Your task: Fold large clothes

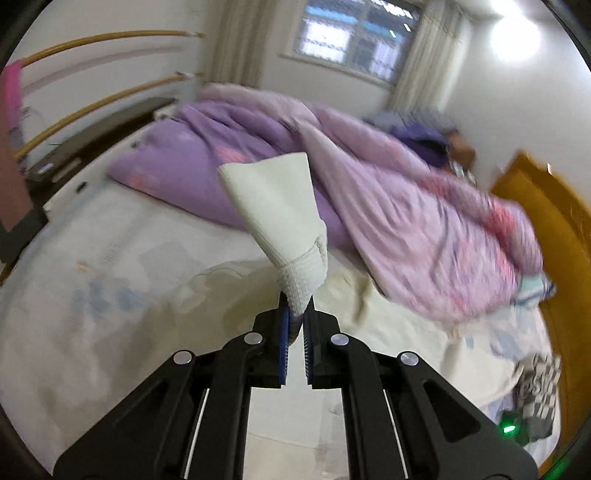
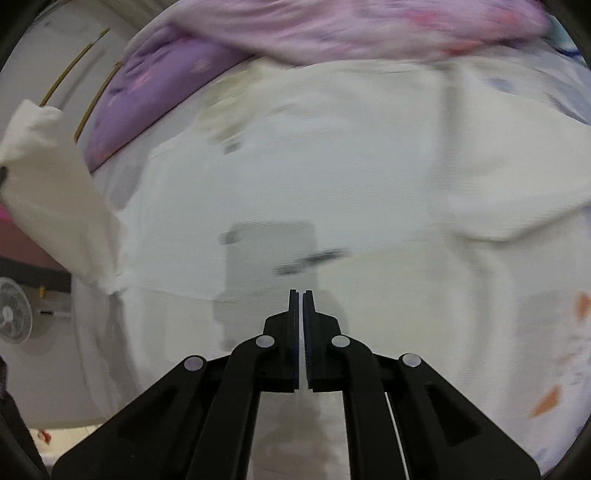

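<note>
Black jaws of the left gripper [image 1: 296, 314] are pinched on the ribbed cuff of a cream garment [image 1: 280, 218]. From the cuff the cloth rises away from the fingers and fans wider toward its far end, so its long axis runs from the jaws up and slightly left in this view, clear of the bed [image 1: 74, 295] below it. Beyond the cloth a purple quilt [image 1: 229, 155] is heaped across the far side of the bed, its paler pink side draped to the right toward a yellow wooden door [image 1: 546, 221]. A window [image 1: 360, 37] with curtains sits in the wall behind.

From the right wrist, the right gripper [image 2: 300, 295] has its jaws almost together with only a thin slit between them and nothing caught there. It points down at the body of the garment [image 2: 332, 184], spread flat and pale on the bed, much of it blurred. At the left edge a lifted part of the same cloth [image 2: 48, 177] stands up off the bed. The quilt [image 2: 332, 26] crosses the top of this view. A white fan [image 2: 13, 310] shows at the far left.
</note>
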